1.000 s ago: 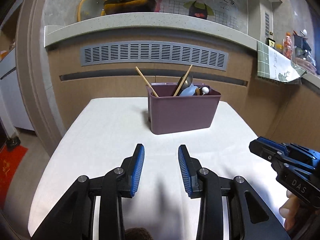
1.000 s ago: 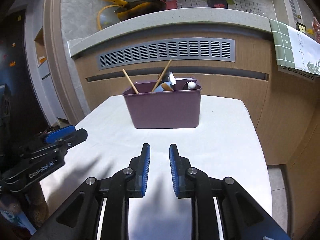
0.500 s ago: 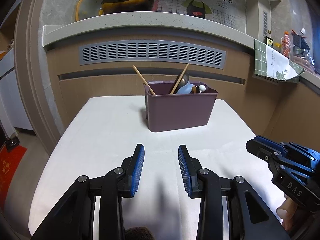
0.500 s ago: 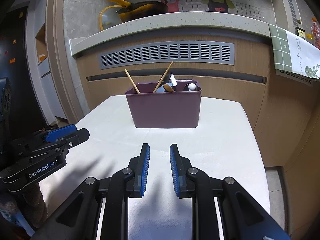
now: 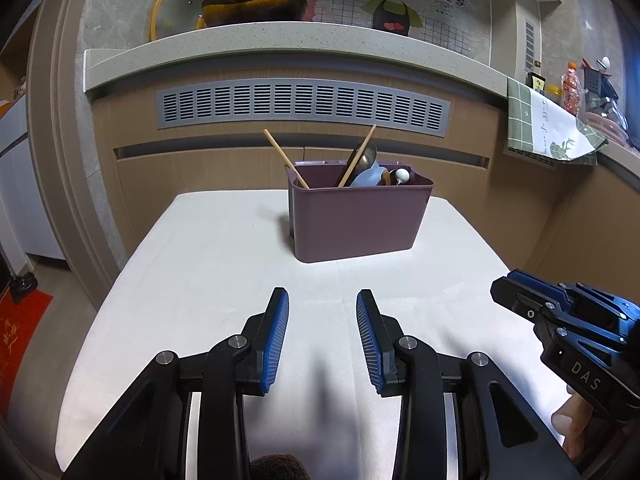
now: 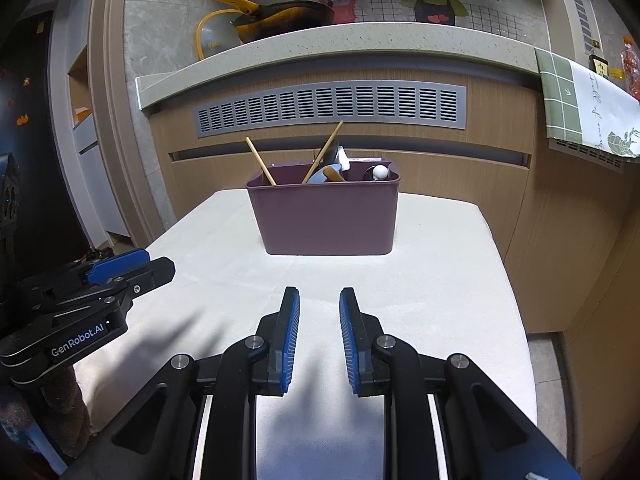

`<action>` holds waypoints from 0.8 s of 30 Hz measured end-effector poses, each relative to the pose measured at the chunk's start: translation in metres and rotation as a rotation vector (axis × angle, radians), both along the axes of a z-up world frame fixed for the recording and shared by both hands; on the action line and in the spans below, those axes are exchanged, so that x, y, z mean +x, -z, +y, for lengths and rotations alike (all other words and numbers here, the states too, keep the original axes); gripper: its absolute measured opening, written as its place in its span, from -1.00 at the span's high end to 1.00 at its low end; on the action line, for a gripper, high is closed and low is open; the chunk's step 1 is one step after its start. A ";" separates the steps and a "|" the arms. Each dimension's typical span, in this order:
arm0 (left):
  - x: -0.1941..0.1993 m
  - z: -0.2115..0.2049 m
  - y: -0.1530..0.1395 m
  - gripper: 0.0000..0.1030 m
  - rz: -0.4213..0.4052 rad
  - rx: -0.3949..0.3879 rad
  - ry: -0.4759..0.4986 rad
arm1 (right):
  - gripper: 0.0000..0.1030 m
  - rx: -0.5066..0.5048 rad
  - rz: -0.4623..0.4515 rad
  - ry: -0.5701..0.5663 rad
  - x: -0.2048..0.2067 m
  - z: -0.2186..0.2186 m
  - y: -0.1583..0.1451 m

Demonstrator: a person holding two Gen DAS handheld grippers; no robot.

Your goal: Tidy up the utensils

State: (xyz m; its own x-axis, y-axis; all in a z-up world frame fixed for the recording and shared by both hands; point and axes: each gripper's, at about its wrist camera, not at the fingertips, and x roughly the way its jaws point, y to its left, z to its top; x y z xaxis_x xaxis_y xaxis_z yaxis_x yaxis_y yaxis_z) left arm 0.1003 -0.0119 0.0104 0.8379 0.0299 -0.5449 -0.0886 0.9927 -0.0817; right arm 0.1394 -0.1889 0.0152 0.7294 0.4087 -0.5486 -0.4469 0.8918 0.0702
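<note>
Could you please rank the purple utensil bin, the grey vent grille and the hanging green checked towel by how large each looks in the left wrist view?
1. grey vent grille
2. purple utensil bin, nearer the camera
3. green checked towel

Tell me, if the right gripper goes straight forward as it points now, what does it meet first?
Probably the purple bin, on its front wall. The right gripper is open and empty, with only bare white table between.
</note>
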 end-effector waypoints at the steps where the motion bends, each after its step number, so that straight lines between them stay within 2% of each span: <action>1: 0.000 0.000 0.000 0.29 0.000 0.001 0.000 | 0.62 -0.001 -0.001 0.000 0.000 0.000 0.000; 24: 0.005 0.001 0.006 0.29 0.026 0.001 0.023 | 0.62 -0.006 0.003 0.011 0.004 -0.004 0.001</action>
